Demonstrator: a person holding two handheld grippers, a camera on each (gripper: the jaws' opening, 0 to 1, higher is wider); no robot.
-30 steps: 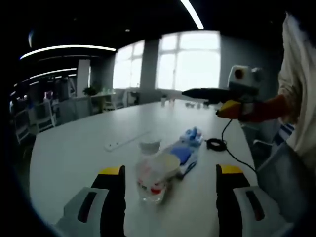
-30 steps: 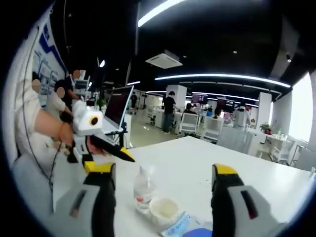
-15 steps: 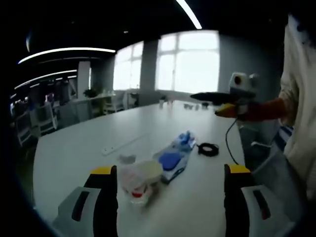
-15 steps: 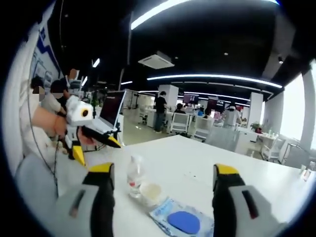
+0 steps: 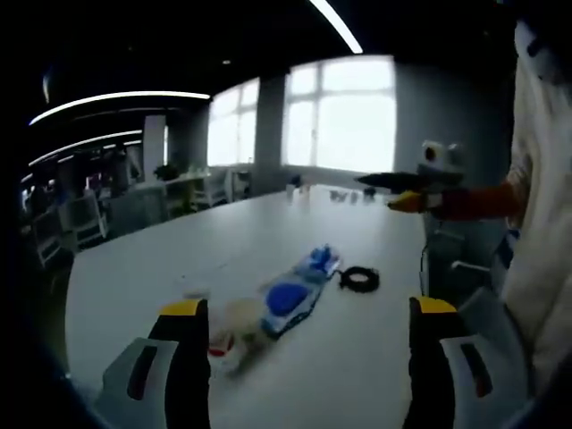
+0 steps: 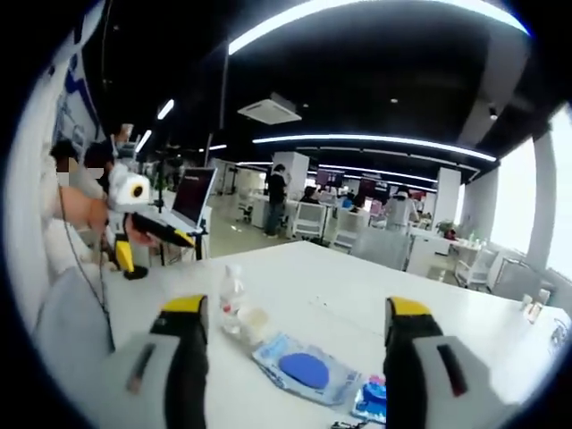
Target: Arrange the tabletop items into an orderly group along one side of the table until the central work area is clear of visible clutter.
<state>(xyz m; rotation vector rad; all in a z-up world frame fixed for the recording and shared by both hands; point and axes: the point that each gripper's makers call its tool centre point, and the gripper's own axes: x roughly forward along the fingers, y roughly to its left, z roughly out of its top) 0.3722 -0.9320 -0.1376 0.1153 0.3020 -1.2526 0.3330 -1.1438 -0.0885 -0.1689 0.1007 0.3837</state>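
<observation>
On the white table (image 5: 161, 259) lie a clear plastic bottle (image 6: 231, 300) with a red label, a paper cup (image 6: 253, 322), a flat packet with a blue disc (image 6: 304, 368) and a small blue item (image 6: 374, 399), all close together in a row. In the left gripper view the same row runs from the blurred bottle (image 5: 223, 344) past the packet (image 5: 288, 300) to a black cable coil (image 5: 359, 280). My left gripper (image 5: 308, 307) is open above and short of the row, holding nothing. My right gripper (image 6: 298, 307) is open too, and empty. Each gripper appears in the other's view: right gripper (image 5: 407, 182), left gripper (image 6: 143, 217).
A person's light sleeve (image 5: 545, 179) and orange-gloved hand (image 5: 474, 202) stand at the table's right edge. A laptop on a stand (image 6: 192, 195) sits beyond the table corner. Office chairs, desks and standing people fill the background. Bare tabletop stretches beyond the items.
Both views have drawn back from the items, which now look smaller and farther off. The items themselves have not moved. Both grippers stay open.
</observation>
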